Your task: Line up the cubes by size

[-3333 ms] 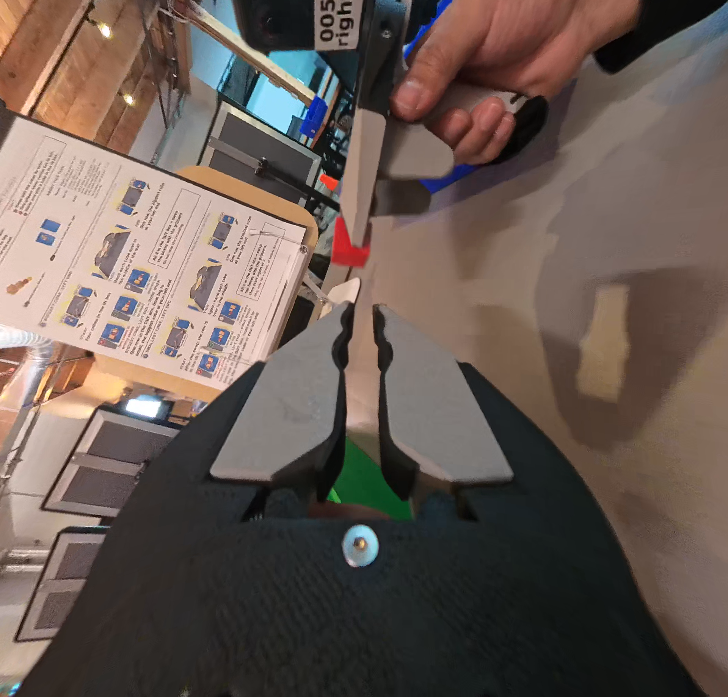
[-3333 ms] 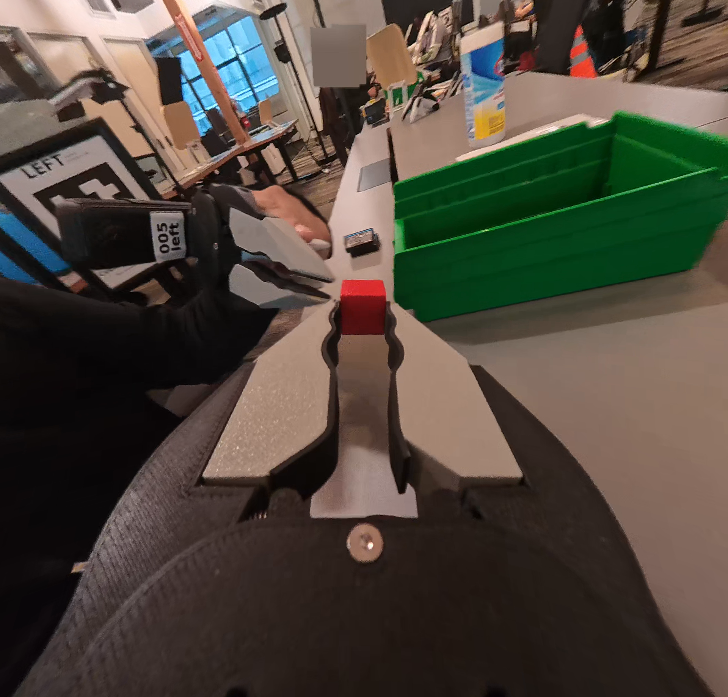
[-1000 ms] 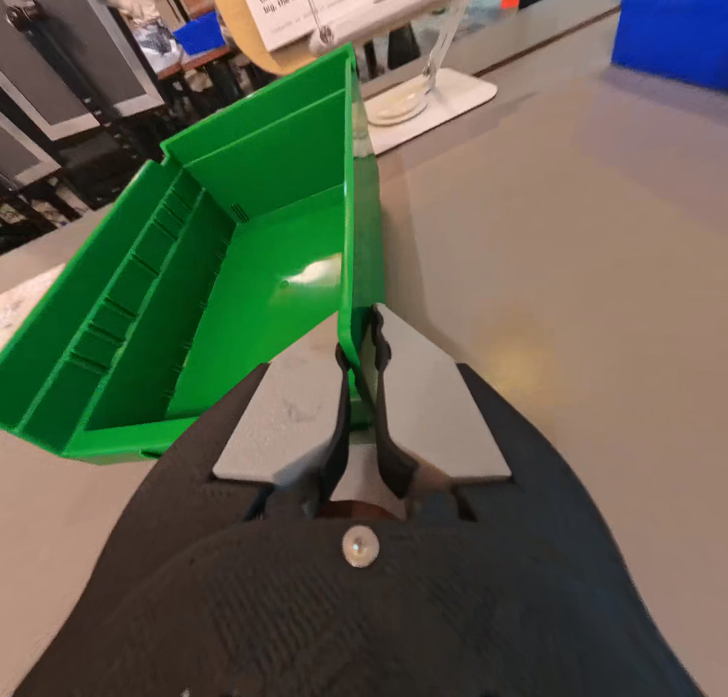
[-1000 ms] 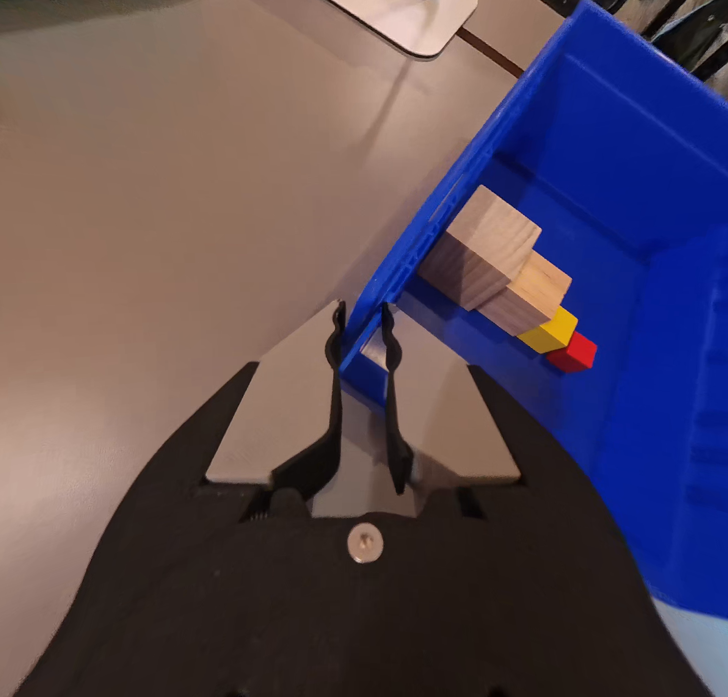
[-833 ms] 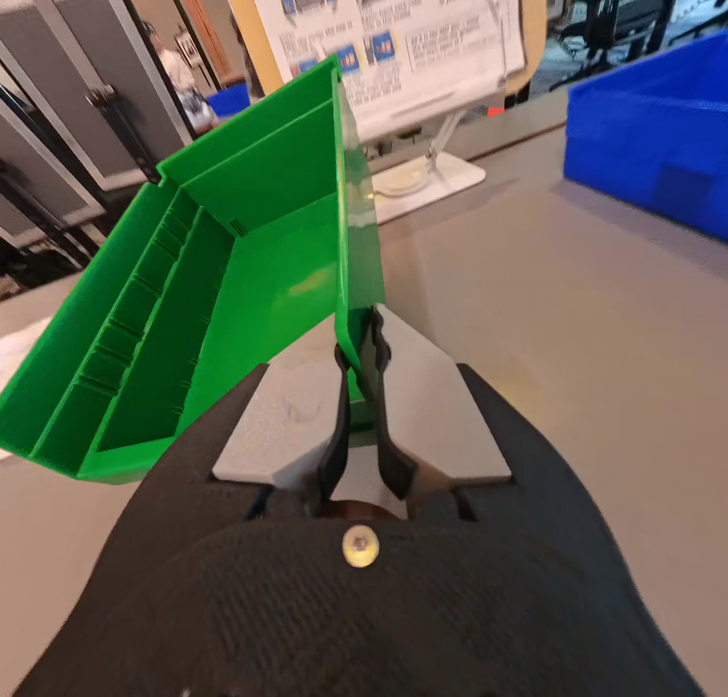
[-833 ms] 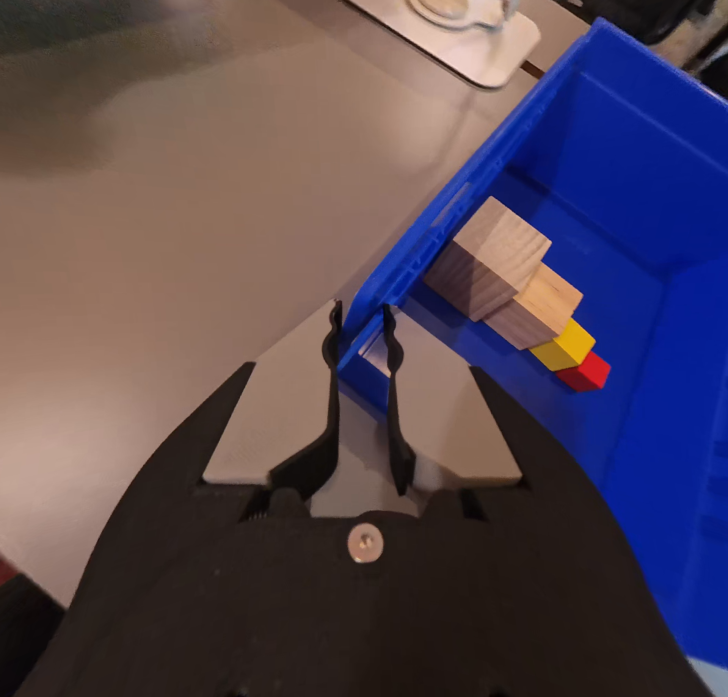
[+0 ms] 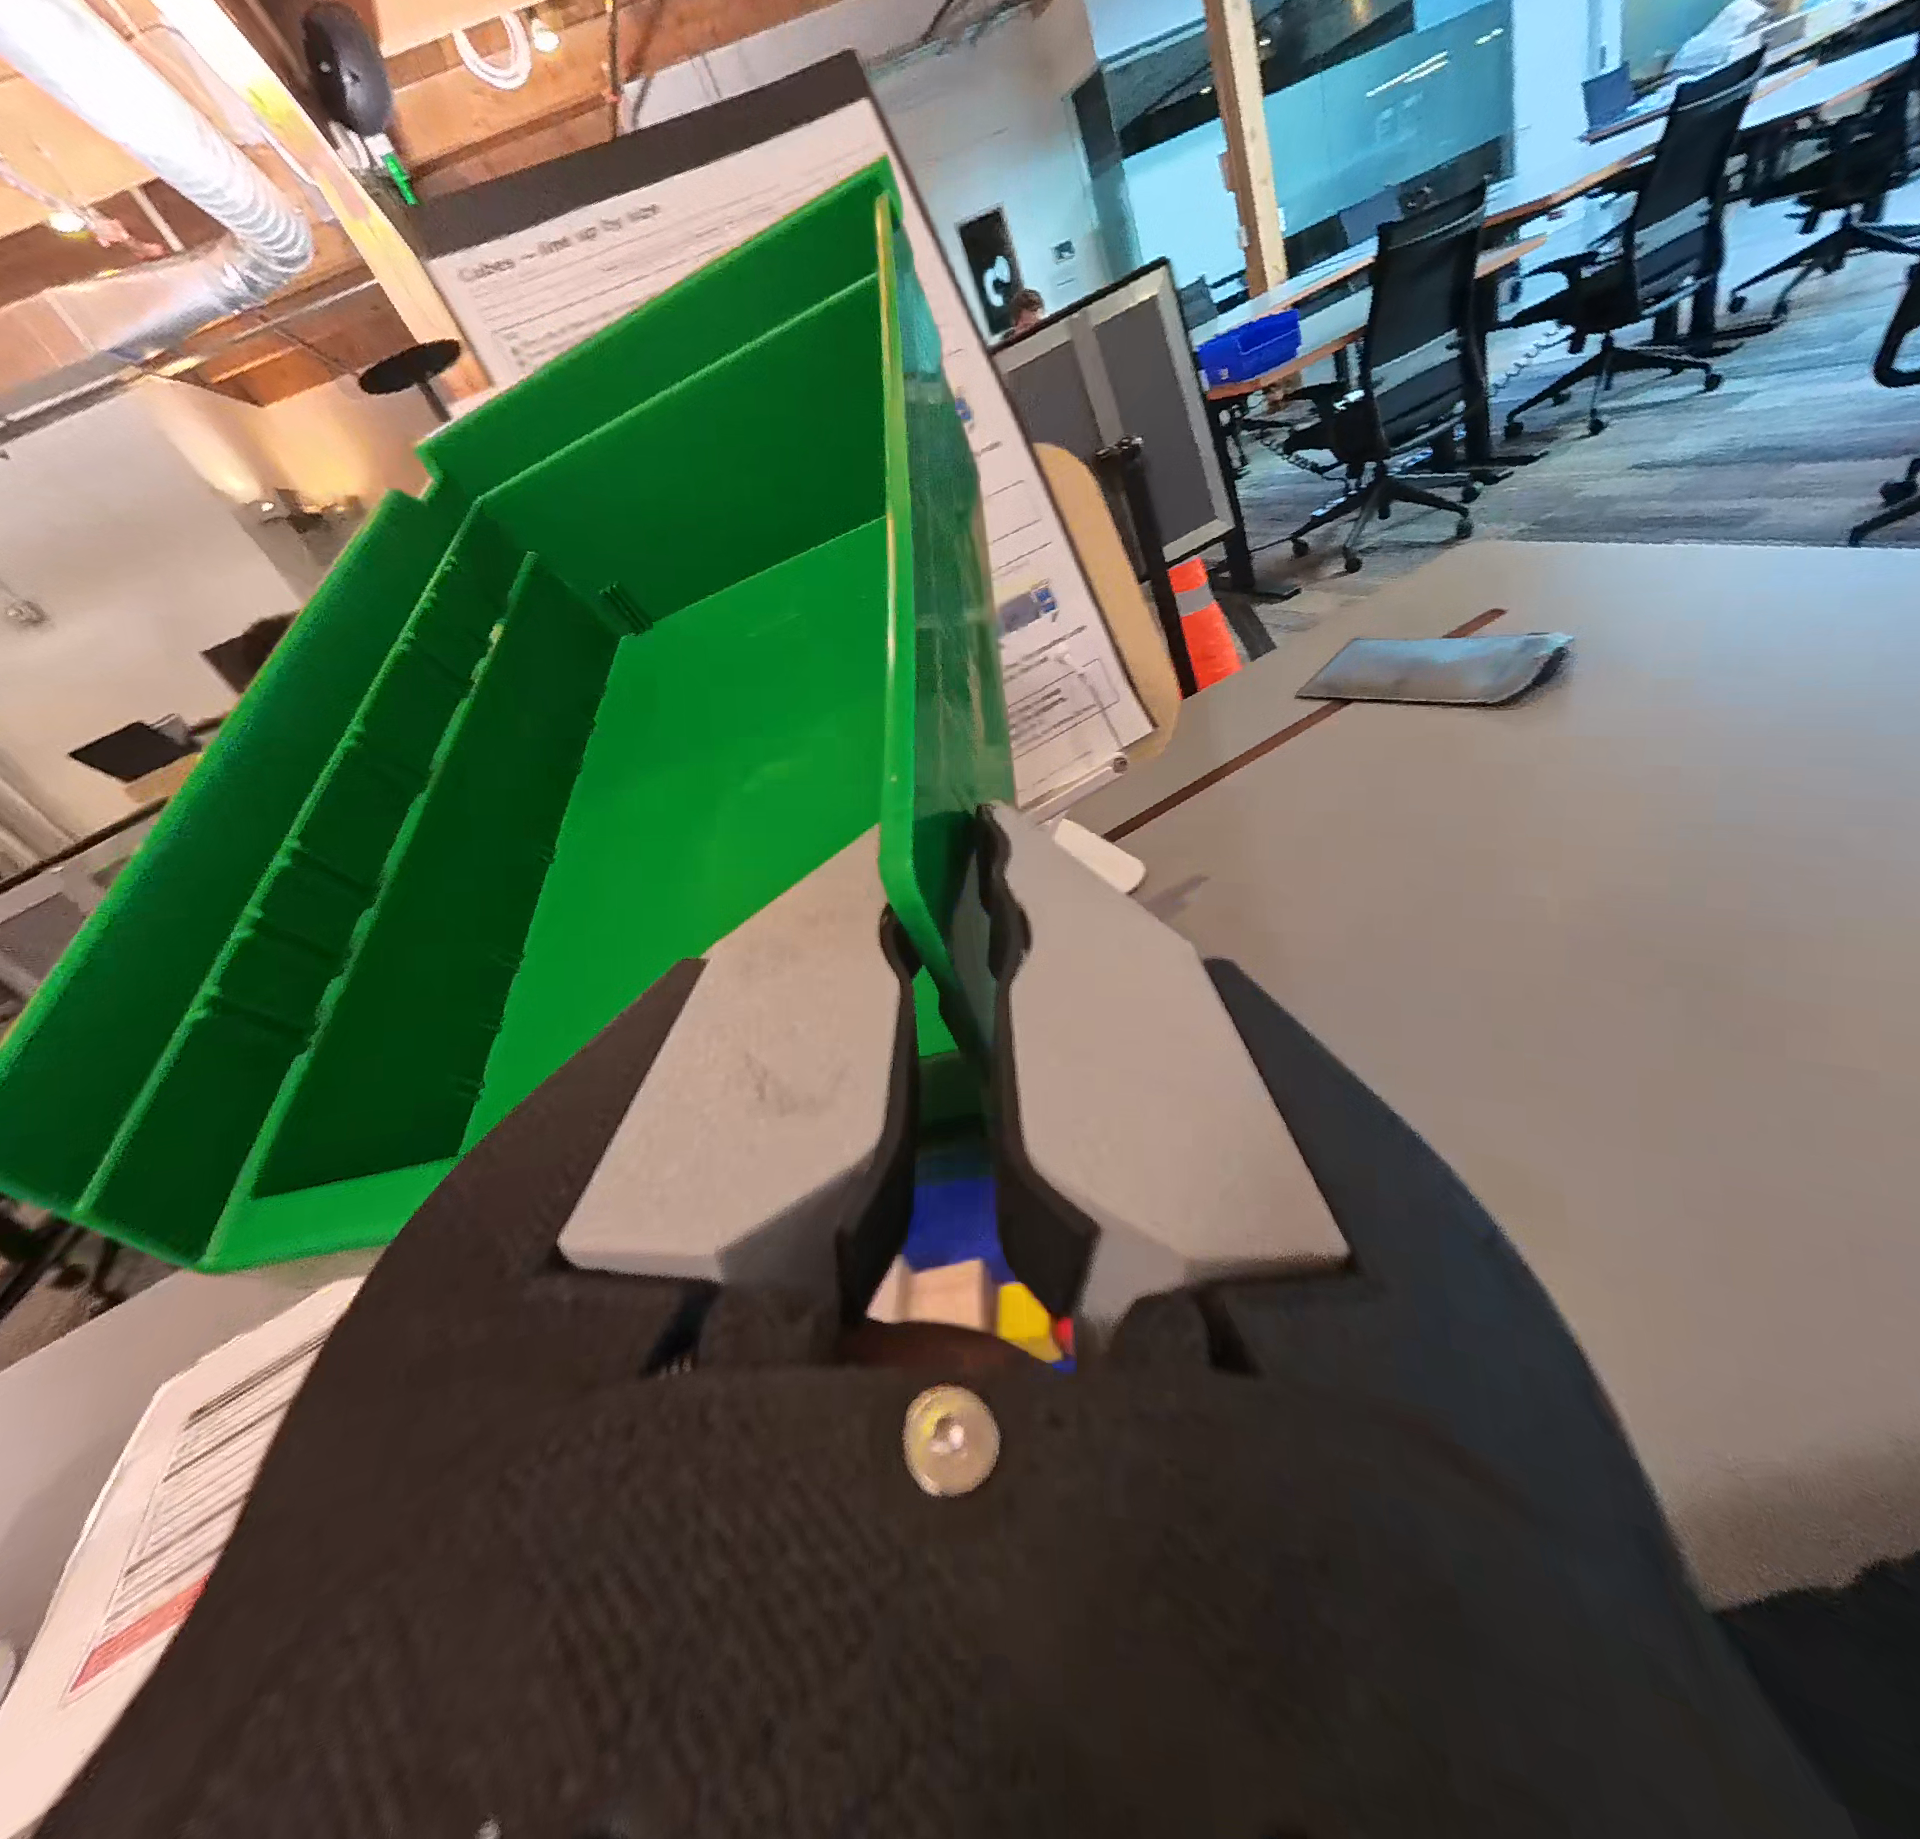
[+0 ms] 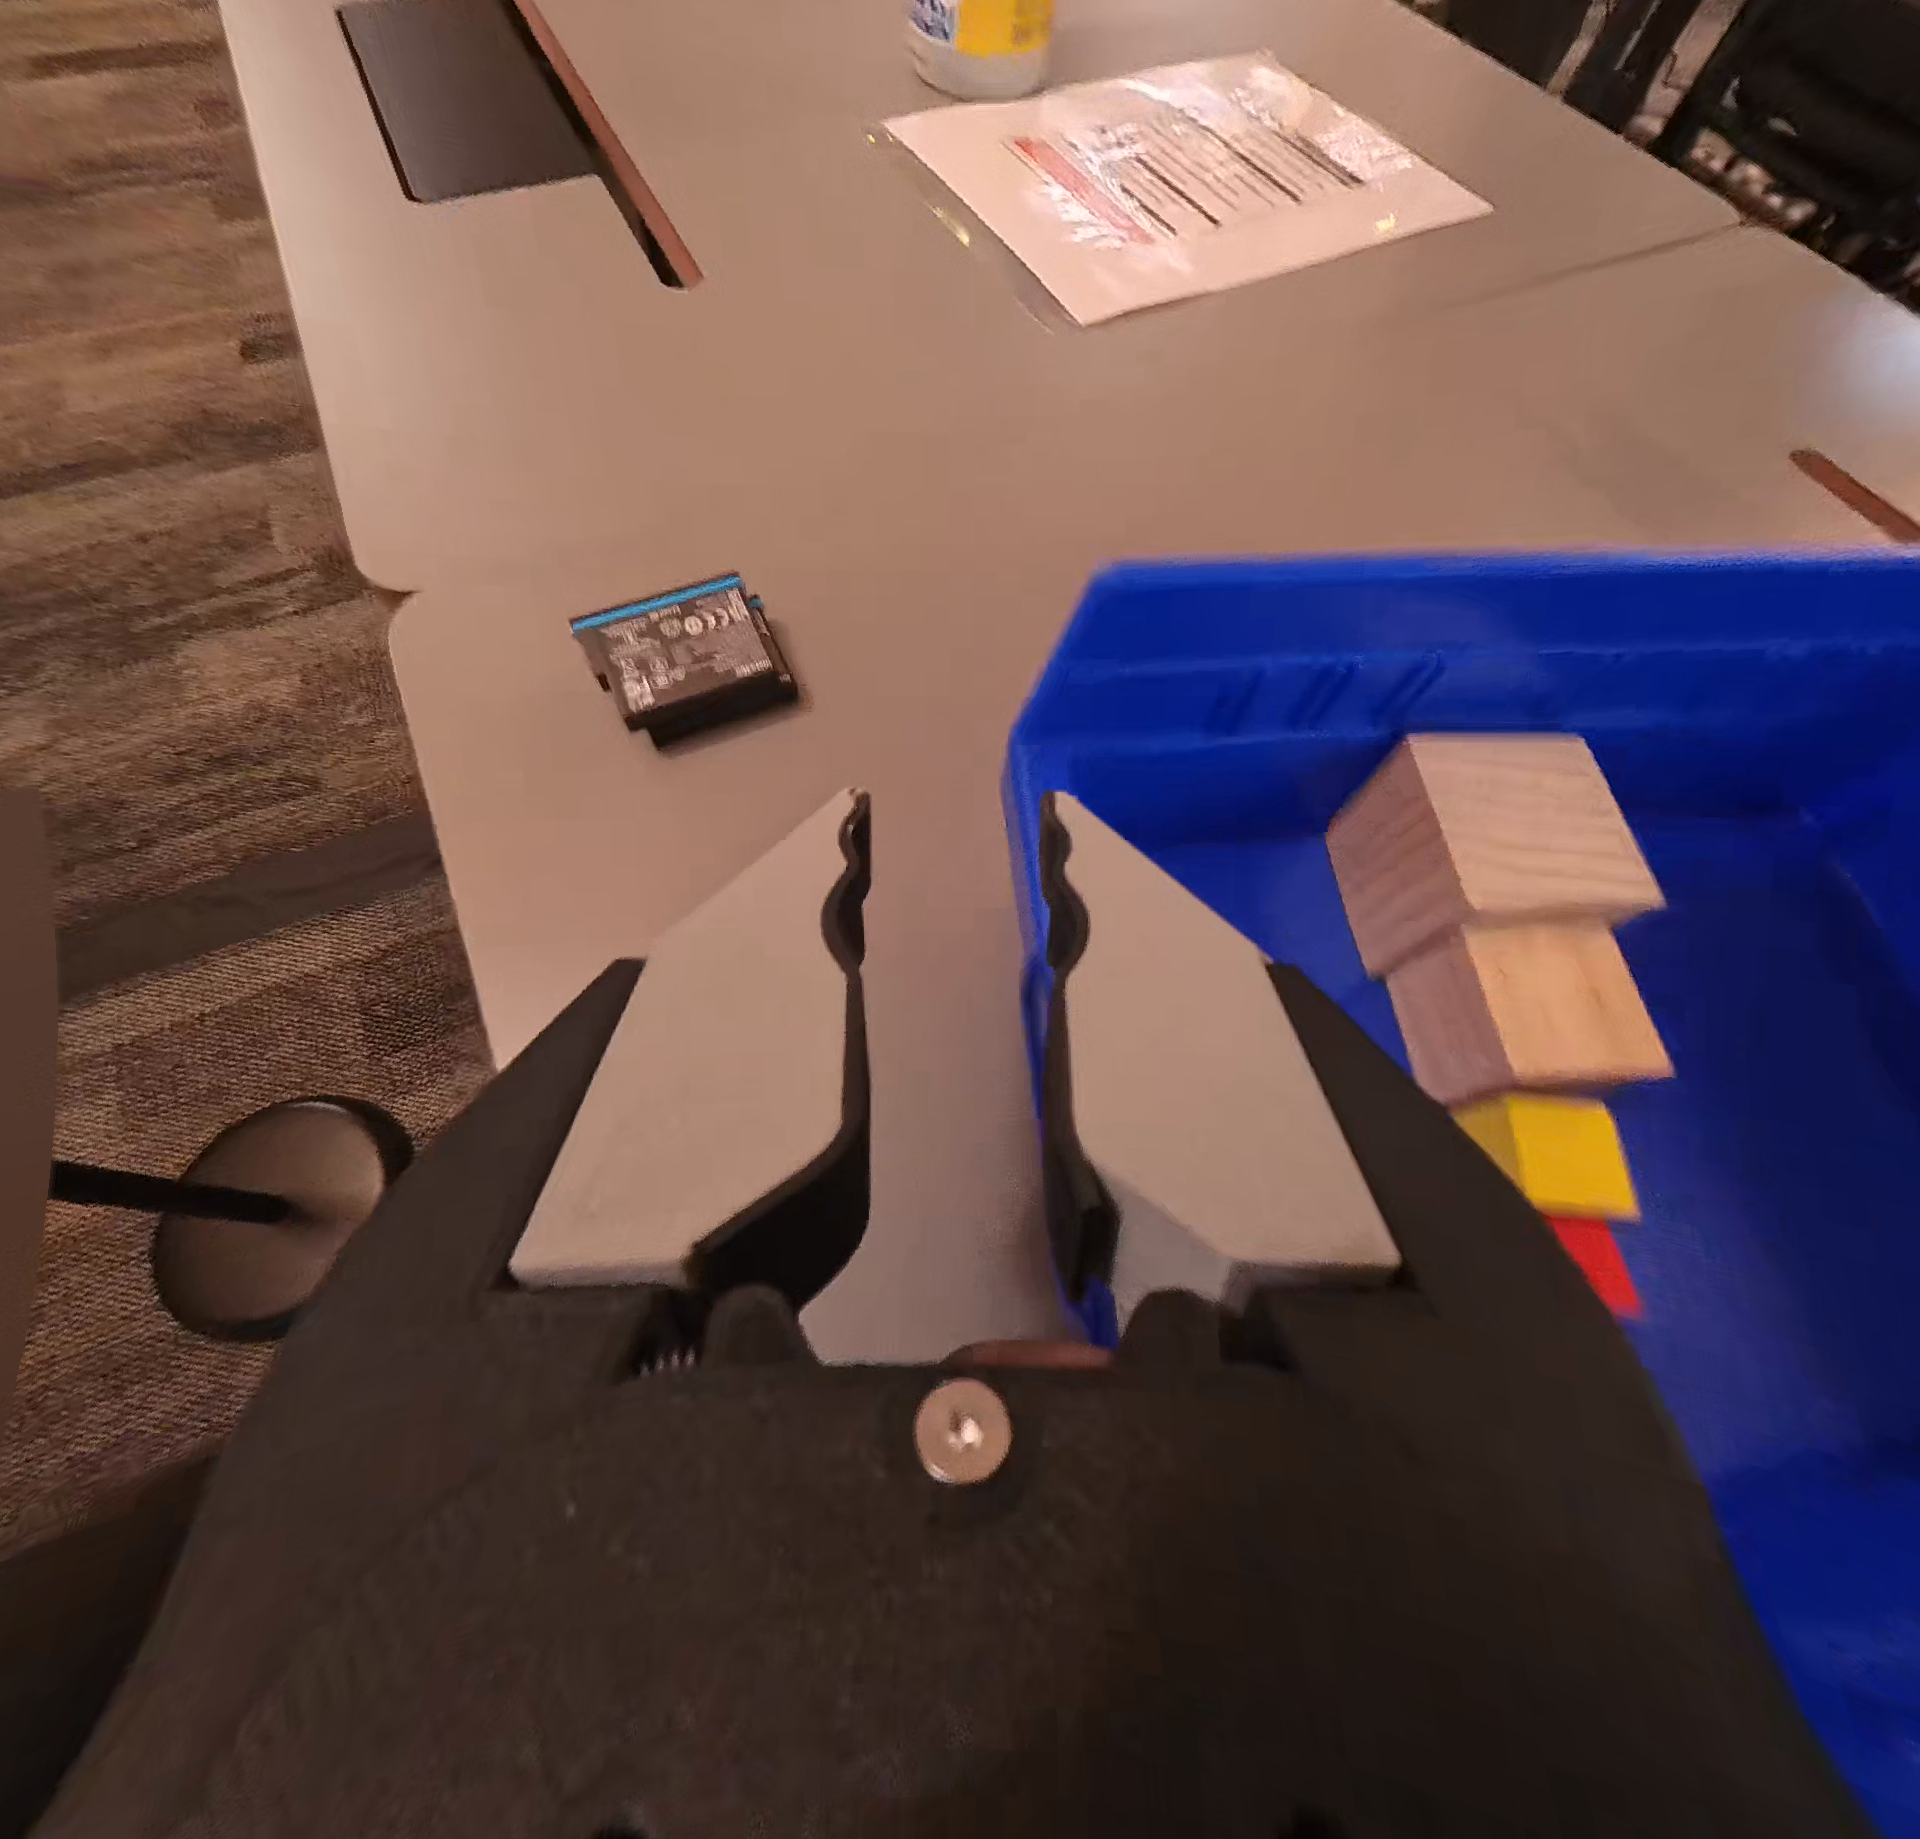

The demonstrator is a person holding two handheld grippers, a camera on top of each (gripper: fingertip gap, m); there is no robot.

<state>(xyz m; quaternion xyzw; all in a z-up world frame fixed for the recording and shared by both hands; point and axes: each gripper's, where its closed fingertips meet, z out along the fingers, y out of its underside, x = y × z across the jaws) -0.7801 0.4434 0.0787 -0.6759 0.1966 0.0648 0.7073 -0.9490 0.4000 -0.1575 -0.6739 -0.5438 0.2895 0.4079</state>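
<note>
Left hand-held gripper (image 7: 943,890) clamped on the side wall of the empty green plastic bin (image 7: 665,646), which is lifted and tilted and hides most of the printed instruction board (image 7: 1049,667) behind. Right hand-held gripper (image 8: 954,859) jaws apart, straddling the blue plastic bin (image 8: 1247,646) wall; contact unclear from blur. Inside, from 12 to 6 o'clock: large wooden cube (image 8: 1496,844), smaller wooden cube (image 8: 1538,1020), yellow cube (image 8: 1558,1155), red cube (image 8: 1595,1264) partly hidden. Grey desk (image 8: 831,387) open at 12; black battery pack (image 8: 686,657) at 11.

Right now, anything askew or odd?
Yes. The green bin is tipped up off the table, its wall pinched by the left gripper. Cubes in the blue bin sit lined up, largest wooden cube to red cube.
</note>
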